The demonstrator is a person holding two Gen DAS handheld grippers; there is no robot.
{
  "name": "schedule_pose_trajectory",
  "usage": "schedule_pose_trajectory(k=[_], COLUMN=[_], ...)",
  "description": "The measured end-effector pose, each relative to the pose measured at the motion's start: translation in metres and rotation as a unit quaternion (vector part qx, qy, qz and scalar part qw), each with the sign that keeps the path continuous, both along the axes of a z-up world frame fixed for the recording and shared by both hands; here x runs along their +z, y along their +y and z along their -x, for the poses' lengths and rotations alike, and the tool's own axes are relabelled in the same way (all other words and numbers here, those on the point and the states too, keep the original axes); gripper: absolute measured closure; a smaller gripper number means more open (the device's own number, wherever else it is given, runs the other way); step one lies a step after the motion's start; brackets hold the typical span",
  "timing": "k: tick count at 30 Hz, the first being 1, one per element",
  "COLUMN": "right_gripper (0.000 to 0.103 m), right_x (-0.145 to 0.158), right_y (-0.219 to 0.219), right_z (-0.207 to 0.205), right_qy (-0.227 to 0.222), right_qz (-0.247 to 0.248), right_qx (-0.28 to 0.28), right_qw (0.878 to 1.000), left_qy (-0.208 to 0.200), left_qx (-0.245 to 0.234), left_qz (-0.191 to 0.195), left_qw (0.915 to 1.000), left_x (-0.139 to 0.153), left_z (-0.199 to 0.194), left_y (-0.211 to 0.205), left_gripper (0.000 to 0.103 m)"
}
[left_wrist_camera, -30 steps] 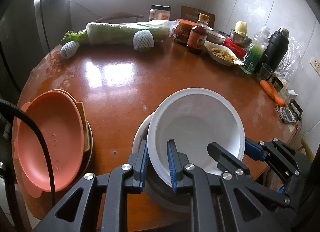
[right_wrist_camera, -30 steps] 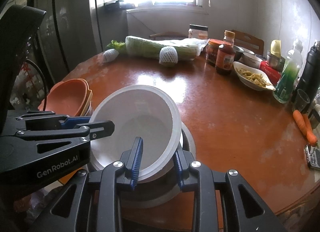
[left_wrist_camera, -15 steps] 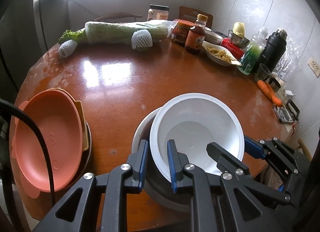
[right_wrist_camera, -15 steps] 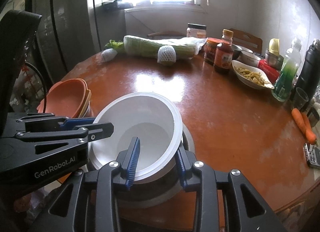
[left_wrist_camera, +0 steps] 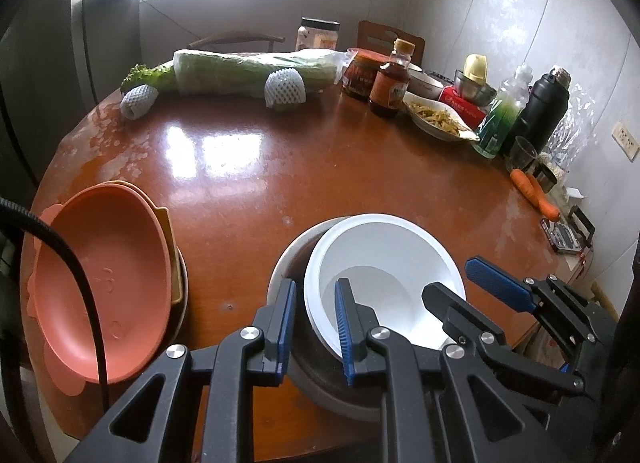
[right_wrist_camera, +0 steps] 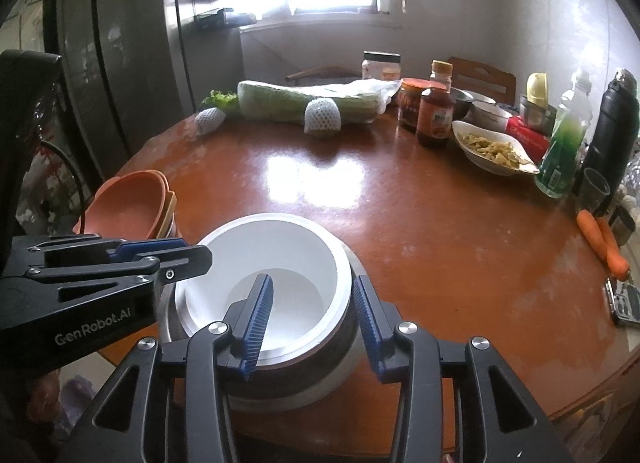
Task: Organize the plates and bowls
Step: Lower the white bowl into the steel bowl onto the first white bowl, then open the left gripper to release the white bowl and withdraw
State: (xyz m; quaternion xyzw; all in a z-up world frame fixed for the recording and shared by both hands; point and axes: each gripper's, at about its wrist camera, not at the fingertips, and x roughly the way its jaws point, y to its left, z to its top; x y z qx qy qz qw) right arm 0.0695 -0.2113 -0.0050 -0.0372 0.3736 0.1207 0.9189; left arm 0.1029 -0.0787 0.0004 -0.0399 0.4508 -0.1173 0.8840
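A white bowl sits nested inside a larger grey bowl at the near edge of the round brown table. My left gripper straddles the white bowl's left rim, one finger inside and one outside, jaws a little apart. My right gripper straddles the right rim of both bowls with its jaws wide apart. A stack of orange and yellow dishes stands to the left.
At the far side lie a wrapped cabbage, two netted fruits, jars, a sauce bottle, a dish of food, a green bottle, a black flask, and carrots. A fridge stands left.
The white bowl has come down from a tilted, lifted pose and now sits level inside the grey bowl. Both grippers' jaws have opened off its rim.
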Motion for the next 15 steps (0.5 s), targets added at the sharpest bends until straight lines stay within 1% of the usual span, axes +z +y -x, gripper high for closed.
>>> schedule_pose_trajectory(k=[7,8,9,10,15], right_gripper=[0.057,0.055,0.05,0.048,0.045], right_x=[0.009,0.01,0.012,0.013,0.02], right_y=[-0.002,-0.003,-0.003,-0.003,-0.004], right_z=[0.004,0.005,0.006,0.006,0.01], right_qy=[-0.017,-0.019,-0.022,-0.025,-0.036], right_qz=[0.0,-0.001,-0.002,-0.001,-0.002], right_qx=[-0.004,-0.004,-0.004,-0.005,0.001], right_qw=[1.0,1.0,1.0,1.0,0.999], left_qy=[-0.013,-0.015,-0.016,-0.018,-0.025], left_qx=[0.006,0.008,0.008,0.008,0.006], left_qz=[0.003,0.004,0.005,0.005,0.012], left_qw=[0.9999,0.9999,0.9998,0.9998,0.9996], left_x=[0.009,0.011,0.012,0.013,0.017], left_z=[0.005,0.006,0.007,0.007,0.011], left_y=[0.005,0.006,0.007,0.007,0.008], left_gripper=[0.079,0.079,0.078,0.077,0.073])
